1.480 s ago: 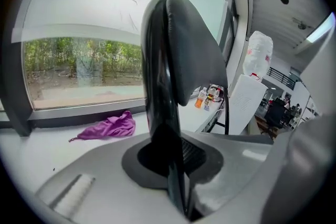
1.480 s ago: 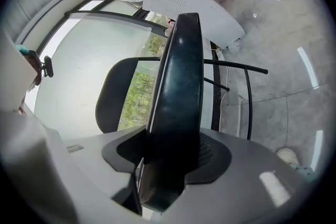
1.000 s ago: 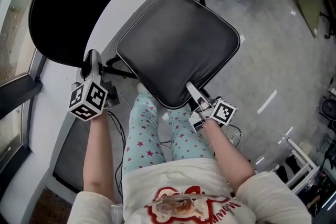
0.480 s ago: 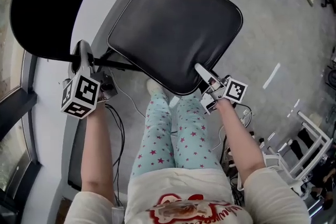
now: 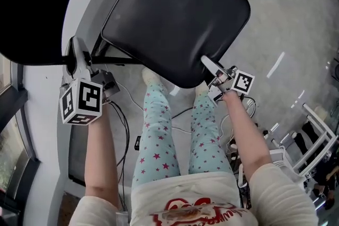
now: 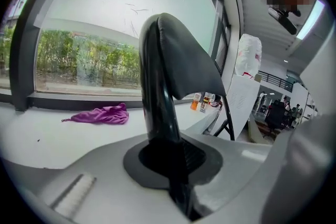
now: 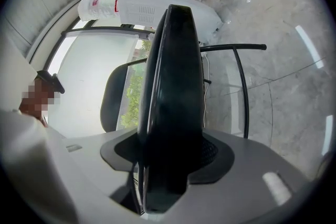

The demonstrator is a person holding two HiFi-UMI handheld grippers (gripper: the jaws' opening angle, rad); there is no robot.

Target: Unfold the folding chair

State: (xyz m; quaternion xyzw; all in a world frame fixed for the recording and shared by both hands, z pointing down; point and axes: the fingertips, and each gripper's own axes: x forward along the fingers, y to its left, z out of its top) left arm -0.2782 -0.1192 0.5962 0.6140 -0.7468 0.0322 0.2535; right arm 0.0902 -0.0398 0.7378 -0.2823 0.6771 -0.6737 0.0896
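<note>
I have the left gripper with its fingers clamped on the glossy black tube frame of the folding chair, which stands on the polished grey floor. The right gripper, its fingers just eased wider, pinches the near edge of the smooth, rounded-square padded seat.

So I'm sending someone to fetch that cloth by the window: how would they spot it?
Find the big window with greenery outside; a white ledge runs below it. The cloth lies crumpled on that ledge, the only purple thing there, well apart from the small containers farther along.
</note>
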